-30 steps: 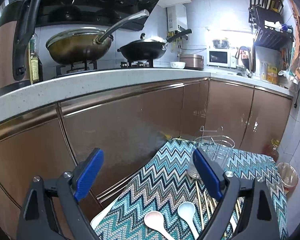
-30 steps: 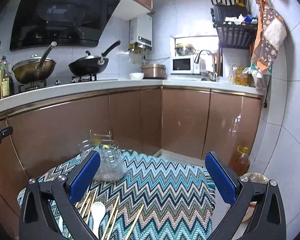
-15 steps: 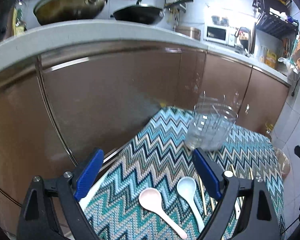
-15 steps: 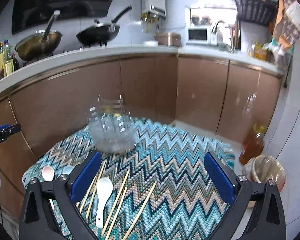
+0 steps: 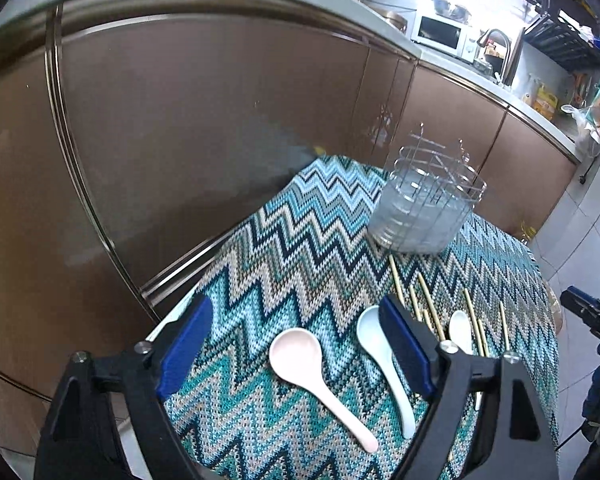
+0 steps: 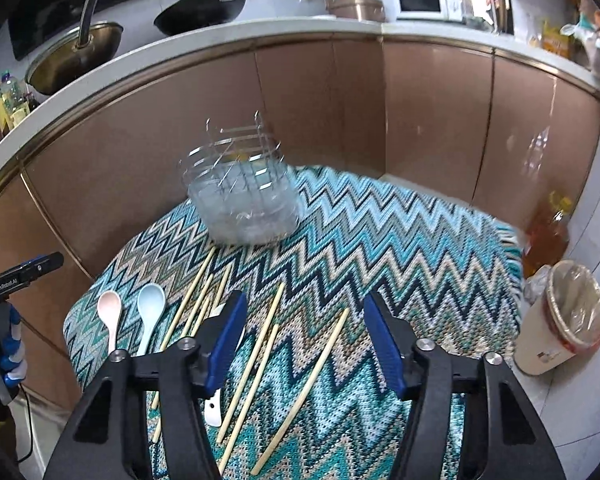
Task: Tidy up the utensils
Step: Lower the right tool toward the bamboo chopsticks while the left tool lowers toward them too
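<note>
Both cams pitched down vs. 1 s ago: stove & pans gone from left view, zigzag tablecloth now fills both. Judged: approach phase, nothing picked yet.

Left gripper spread wide, empty, hovering over pink spoon; bowl end away from cam, handle running back toward cam & right. Pale blue spoon just beside, roughly parallel.

Right gripper spread, empty, above loose chopsticks; long axes run near-to-far, tilted right, toward wire utensil holder at far edge, upright, looks empty.
</note>
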`<state>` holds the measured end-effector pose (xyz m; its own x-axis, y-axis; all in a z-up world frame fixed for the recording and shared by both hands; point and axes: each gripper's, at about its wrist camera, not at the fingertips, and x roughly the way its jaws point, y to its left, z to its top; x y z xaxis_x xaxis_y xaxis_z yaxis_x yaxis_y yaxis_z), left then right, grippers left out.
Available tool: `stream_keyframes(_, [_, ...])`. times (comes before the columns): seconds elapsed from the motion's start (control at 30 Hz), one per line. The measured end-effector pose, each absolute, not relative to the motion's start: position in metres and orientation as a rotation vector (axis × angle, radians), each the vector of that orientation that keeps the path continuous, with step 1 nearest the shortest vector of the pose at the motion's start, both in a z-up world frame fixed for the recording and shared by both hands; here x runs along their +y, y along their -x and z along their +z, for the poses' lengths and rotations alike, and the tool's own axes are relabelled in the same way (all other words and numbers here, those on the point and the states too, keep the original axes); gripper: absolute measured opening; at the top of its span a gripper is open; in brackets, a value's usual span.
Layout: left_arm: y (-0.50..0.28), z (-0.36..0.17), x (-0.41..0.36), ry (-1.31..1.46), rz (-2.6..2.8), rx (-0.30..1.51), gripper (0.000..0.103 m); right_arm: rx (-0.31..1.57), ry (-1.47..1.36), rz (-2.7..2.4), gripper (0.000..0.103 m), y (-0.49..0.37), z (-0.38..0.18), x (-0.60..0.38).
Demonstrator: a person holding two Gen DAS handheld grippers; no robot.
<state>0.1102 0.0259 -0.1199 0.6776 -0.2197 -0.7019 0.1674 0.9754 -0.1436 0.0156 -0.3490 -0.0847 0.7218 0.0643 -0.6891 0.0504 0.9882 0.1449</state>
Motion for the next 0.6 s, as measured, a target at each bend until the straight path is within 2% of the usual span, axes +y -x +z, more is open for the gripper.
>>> stream_keyframes(0.23, [-0.120,-0.139,0.034,0.133,-0.243,0.883,0.058,0.855,-0.216,0.072,0.046,-0.033,-0.102,-0.351])
stream_keyframes(0.37, [-0.125,-0.147,0.036,0.176,-0.272,0.931,0.047,0.900,-0.222,0.093,0.044,-0.041,-0.109,-0.351])
stream_keyframes(0.6, [-0.139,-0.169,0.041,0.236,-0.276,1.021,0.043,0.961,-0.236,0.130,0.042,-0.053,-0.125,-0.350])
